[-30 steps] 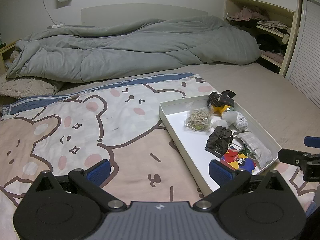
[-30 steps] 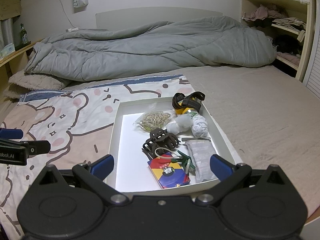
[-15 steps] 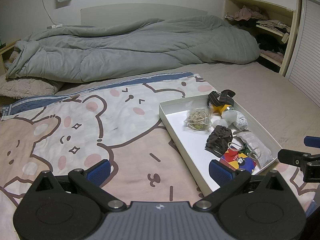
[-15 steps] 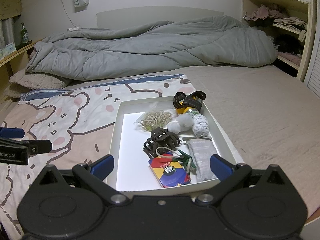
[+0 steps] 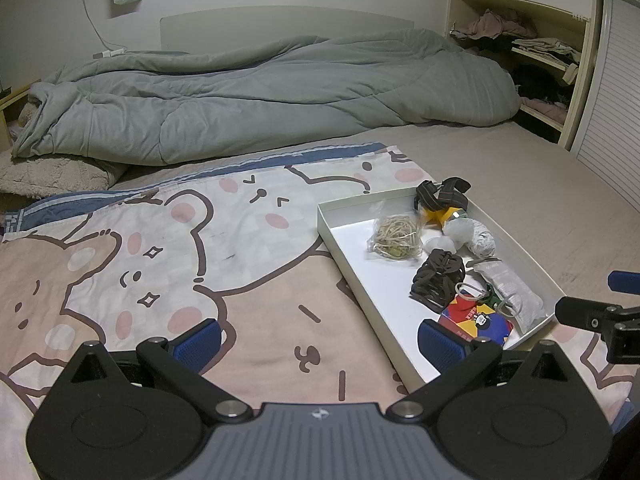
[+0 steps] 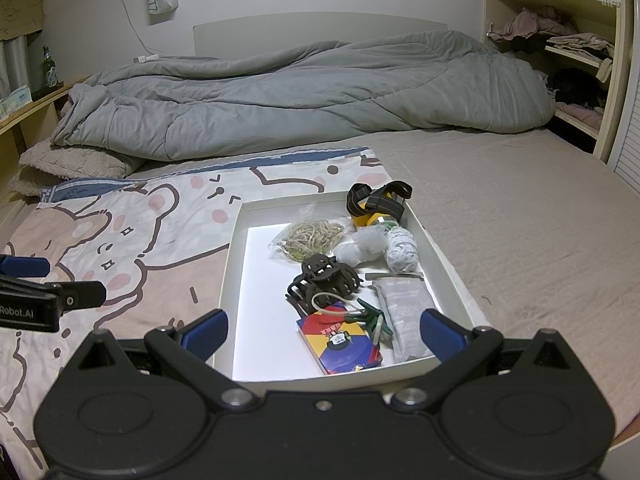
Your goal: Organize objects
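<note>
A shallow white tray (image 6: 234,264) (image 5: 344,256) lies on the bed. It holds a bag of rubber bands (image 6: 310,237), a black hair claw (image 6: 324,280), a yellow headlamp with straps (image 6: 376,206), white wrapped bundles (image 6: 380,246), a grey pouch (image 6: 408,312), green clips (image 6: 370,320) and a colourful card box (image 6: 340,344). My right gripper (image 6: 322,334) hovers open at the tray's near edge, nothing between its fingers. My left gripper (image 5: 318,342) is open over the bear blanket (image 5: 160,264), left of the tray, holding nothing.
A rumpled grey duvet (image 6: 300,96) lies across the far half of the bed. Shelves with clothes (image 6: 560,64) stand at the right wall, a pillow (image 6: 68,164) at the far left. Bare mattress cover (image 6: 540,220) stretches right of the tray.
Both grippers drifted very slightly; the tray sits a little nearer in the right wrist view. Nothing was taken hold of or let go.
</note>
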`<state>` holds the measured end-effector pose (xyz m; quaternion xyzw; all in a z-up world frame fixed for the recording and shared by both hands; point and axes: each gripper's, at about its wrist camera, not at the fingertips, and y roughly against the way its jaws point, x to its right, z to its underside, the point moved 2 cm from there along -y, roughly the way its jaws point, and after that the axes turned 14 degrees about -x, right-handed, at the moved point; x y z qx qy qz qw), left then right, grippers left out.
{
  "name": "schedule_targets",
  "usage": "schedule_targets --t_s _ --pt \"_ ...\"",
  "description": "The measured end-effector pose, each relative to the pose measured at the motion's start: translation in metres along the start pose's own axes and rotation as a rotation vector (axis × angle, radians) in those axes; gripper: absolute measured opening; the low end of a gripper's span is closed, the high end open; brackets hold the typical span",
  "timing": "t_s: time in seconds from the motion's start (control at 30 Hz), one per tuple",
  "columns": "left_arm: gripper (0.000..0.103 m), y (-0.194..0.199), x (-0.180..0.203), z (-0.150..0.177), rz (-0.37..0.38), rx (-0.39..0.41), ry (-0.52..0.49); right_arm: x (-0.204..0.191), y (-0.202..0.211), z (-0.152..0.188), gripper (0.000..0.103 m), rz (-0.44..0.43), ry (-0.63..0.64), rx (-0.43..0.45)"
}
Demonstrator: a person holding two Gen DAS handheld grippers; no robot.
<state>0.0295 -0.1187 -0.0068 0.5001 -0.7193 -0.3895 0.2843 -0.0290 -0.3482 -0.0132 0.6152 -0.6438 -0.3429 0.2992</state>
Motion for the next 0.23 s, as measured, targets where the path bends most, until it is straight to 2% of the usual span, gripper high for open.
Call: schedule_targets --t_s 0.23 --pt "0.103 0.0 0.0036 0.0006 -0.001 -0.002 -0.002 -0.0013 -0.0003 0.0022 0.103 -0.001 0.001 -0.001"
